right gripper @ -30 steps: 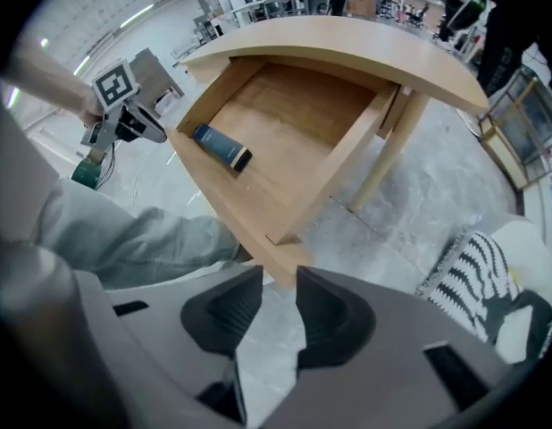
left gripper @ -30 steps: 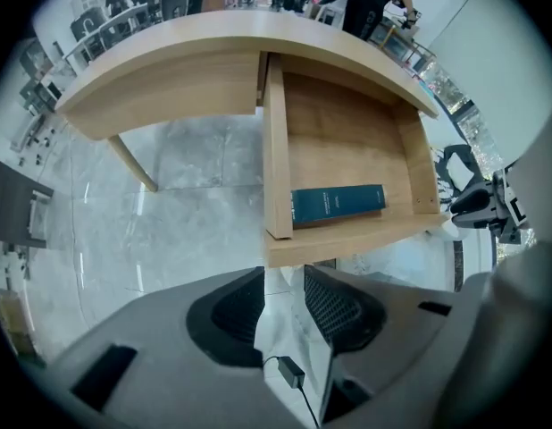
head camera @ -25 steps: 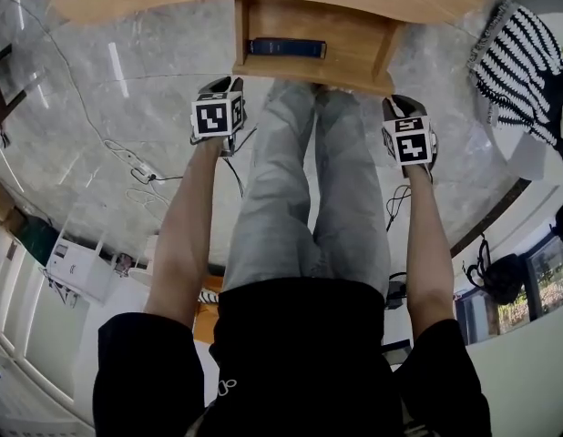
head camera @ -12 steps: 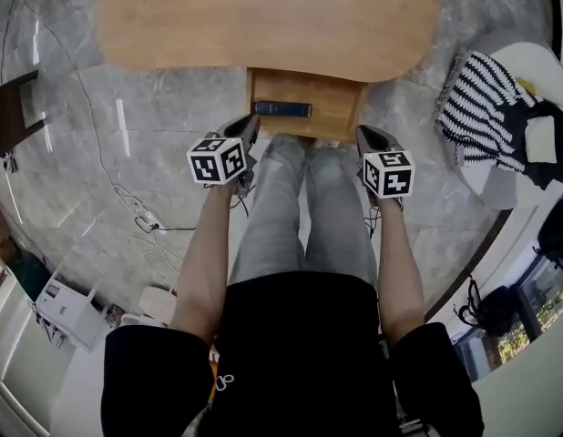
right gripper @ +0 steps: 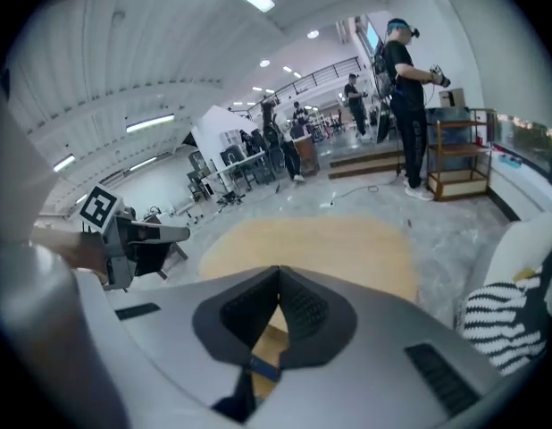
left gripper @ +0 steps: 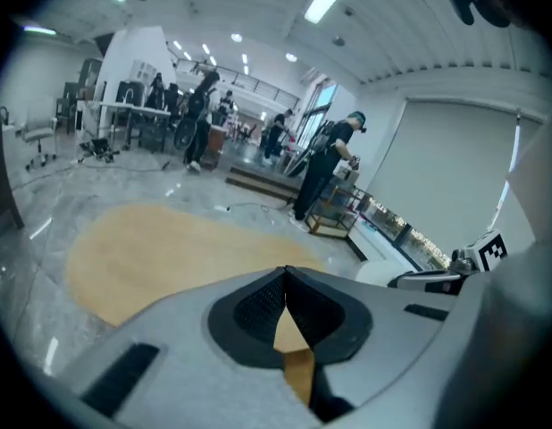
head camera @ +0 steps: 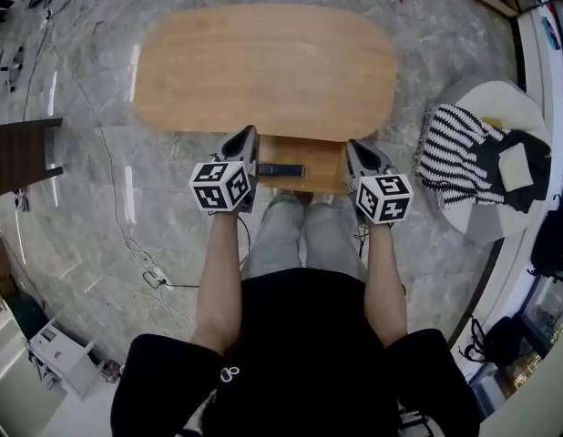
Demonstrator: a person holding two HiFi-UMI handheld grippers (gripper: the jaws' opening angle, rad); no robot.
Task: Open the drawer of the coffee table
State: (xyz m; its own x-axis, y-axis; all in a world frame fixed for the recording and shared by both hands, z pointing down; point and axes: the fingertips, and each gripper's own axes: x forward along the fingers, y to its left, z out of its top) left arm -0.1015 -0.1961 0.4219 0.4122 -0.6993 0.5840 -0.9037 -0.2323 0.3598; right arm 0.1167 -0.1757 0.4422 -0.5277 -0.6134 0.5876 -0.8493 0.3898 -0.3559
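Observation:
In the head view the oval wooden coffee table [head camera: 263,66] lies far below. Its drawer [head camera: 324,177] stands pulled out from the near edge, with a dark blue flat object [head camera: 281,169] inside. My left gripper [head camera: 249,134] hovers high over the drawer's left side and my right gripper [head camera: 353,147] over its right side; neither touches it. In the left gripper view the left gripper [left gripper: 285,272] has its pads pressed together with nothing between them. The right gripper [right gripper: 278,272] looks the same in its own view, with the drawer showing beneath it.
A black-and-white striped cloth [head camera: 460,164] lies on a white round seat at the right. A dark side table [head camera: 23,155] stands at the left. Cables and a power strip [head camera: 150,277] trail over the marble floor. The person's grey-trousered legs [head camera: 301,235] stand before the drawer. People [right gripper: 408,105] stand far behind.
Both grippers have risen from beside the open drawer toward the camera and closed. The head view has pulled up, so the whole tabletop now shows. The drawer stays out.

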